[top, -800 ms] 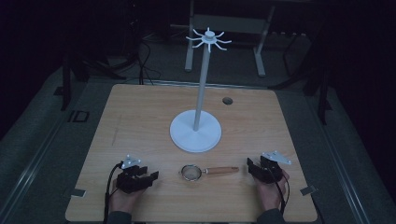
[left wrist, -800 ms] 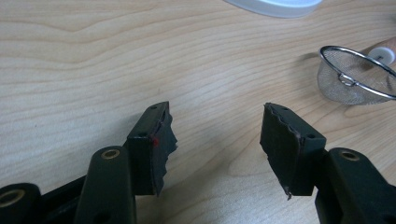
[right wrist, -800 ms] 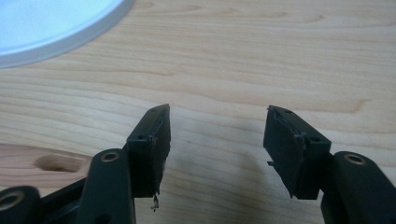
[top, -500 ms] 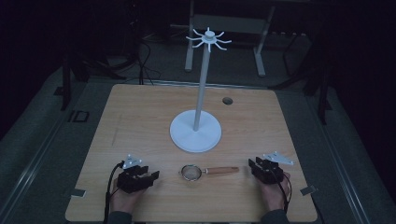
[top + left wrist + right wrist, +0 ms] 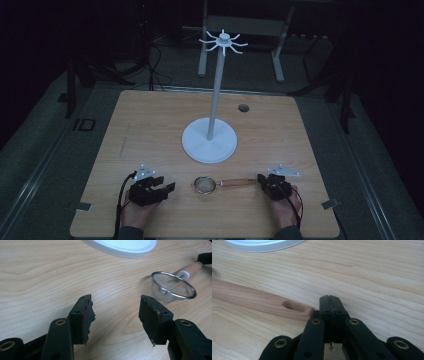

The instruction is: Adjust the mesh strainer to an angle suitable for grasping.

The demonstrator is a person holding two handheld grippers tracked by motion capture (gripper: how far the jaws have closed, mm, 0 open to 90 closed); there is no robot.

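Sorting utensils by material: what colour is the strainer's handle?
Light reddish-brown wood on the strainer's handle, clearest in the right gripper view.

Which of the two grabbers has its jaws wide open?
The left gripper, on the mesh side of the strainer, has a wide gap between its jaws. The right gripper, by the wooden handle, is pressed shut.

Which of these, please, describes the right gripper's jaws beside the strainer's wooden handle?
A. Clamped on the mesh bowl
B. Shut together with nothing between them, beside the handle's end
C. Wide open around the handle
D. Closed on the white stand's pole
B: in the right gripper view the right gripper has its jaws pressed together, with the handle of the strainer lying just beside them, not between.
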